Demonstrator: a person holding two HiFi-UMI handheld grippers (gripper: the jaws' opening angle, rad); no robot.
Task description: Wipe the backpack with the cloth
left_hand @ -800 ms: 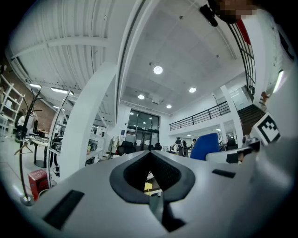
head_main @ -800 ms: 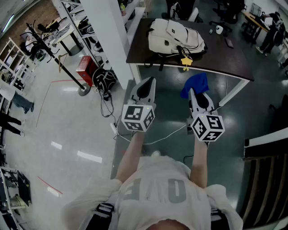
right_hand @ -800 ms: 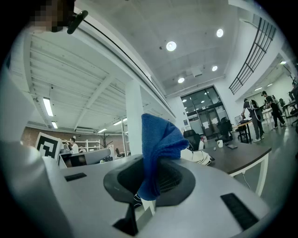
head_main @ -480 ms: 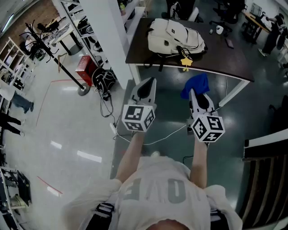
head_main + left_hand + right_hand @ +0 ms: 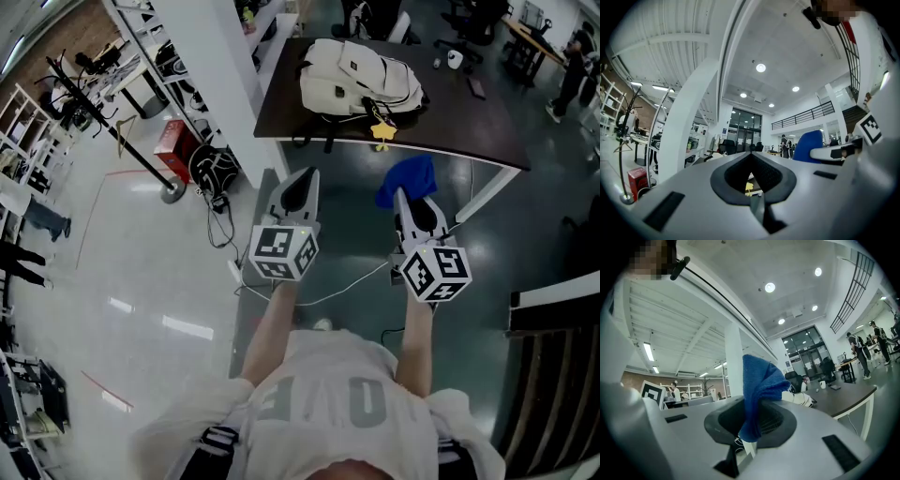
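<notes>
Backpack (image 5: 361,80): cream, dark straps. Cloth (image 5: 408,178): blue. Table (image 5: 469,117): dark brown top, white legs. Tag (image 5: 382,131): yellow. Box (image 5: 178,141): red. Left gripper (image 5: 307,173), right gripper (image 5: 399,192): grey, black-and-white marker cubes.

Soft cloth, hard plastic, shiny floor
Fuzzy blue terry for the cloth (image 5: 408,176); matt cream fabric for the backpack (image 5: 361,75); smooth dark top on the far table (image 5: 469,127); glossy, light-reflecting floor (image 5: 141,272) at left; matt grey plastic with ribbed black lining on left gripper (image 5: 307,174) and right gripper (image 5: 401,195).
</notes>
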